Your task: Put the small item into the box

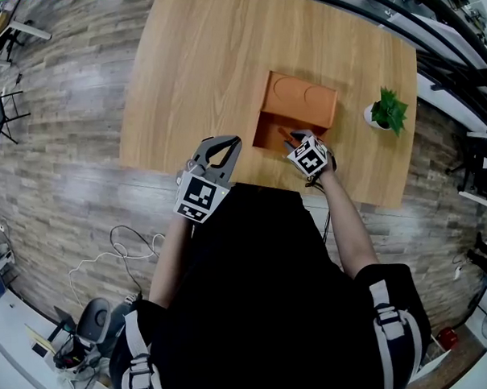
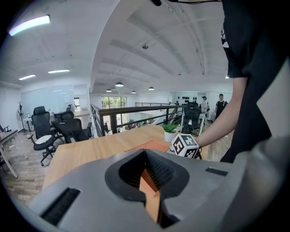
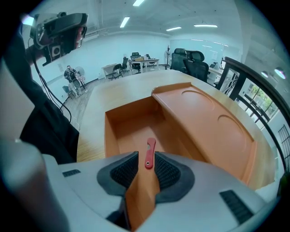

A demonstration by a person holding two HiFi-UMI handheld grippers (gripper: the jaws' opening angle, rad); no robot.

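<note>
An orange box [image 1: 302,100] lies on the wooden table [image 1: 198,71] with its lid [image 3: 204,118] slid back and the near compartment [image 3: 131,131] open. My right gripper [image 1: 293,139] hovers over that compartment. Its jaws stand open. A small red flat item [image 3: 150,154] shows in the gap between the fingertips, over the box floor, and the pads do not press on it. My left gripper [image 1: 228,142] is held above the table's front edge, left of the box, shut and empty. In the left gripper view the box [image 2: 152,145] lies just beyond its tips [image 2: 145,152].
A small potted plant [image 1: 387,111] in a white pot stands on the table right of the box. The person's body hides the table's front edge. Office chairs [image 2: 68,127] and a railing [image 2: 136,113] are beyond the table.
</note>
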